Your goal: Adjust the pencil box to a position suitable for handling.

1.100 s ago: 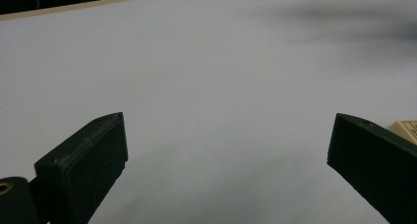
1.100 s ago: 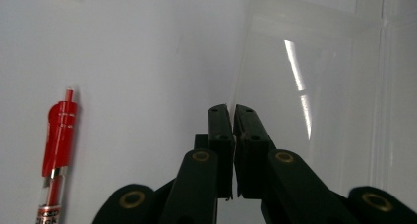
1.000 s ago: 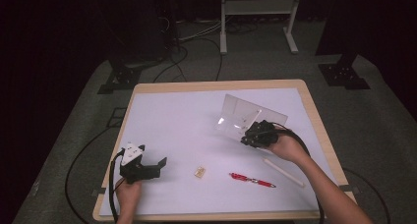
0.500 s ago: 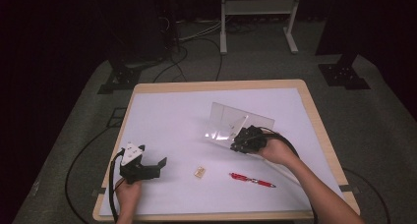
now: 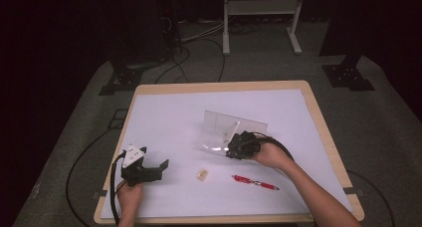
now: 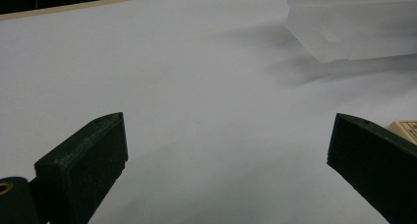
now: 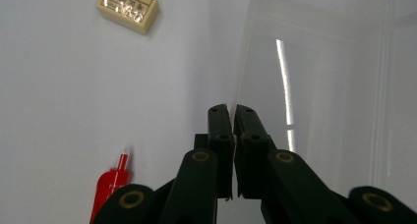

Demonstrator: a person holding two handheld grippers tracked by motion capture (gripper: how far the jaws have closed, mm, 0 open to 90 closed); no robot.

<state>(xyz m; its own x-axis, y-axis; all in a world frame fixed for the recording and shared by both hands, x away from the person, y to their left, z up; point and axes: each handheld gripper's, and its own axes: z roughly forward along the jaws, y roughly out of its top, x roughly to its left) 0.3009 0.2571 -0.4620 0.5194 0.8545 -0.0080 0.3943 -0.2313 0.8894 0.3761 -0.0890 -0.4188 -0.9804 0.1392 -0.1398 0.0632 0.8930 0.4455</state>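
Note:
A clear plastic box (image 5: 225, 129) lies open near the middle of the white table top (image 5: 164, 117). My right gripper (image 5: 233, 148) is shut on its near edge; in the right gripper view the jaws (image 7: 232, 111) pinch the thin clear wall of the box (image 7: 319, 86). A small cream eraser (image 5: 201, 173) (image 7: 128, 9) and a red pen (image 5: 255, 182) (image 7: 110, 184) lie on the table in front of the box. My left gripper (image 5: 160, 168) rests at the front left, open with nothing between its jaws (image 6: 226, 140); the box (image 6: 354, 27) and the eraser (image 6: 405, 130) lie ahead of it.
The table has a wooden rim (image 5: 318, 117). Cables (image 5: 89, 157) trail over the dark floor at the left, and a metal stand (image 5: 261, 18) is behind the table.
My right gripper has moved left and toward the front of the table, and the clear box has slid along with it. The left gripper has stayed put.

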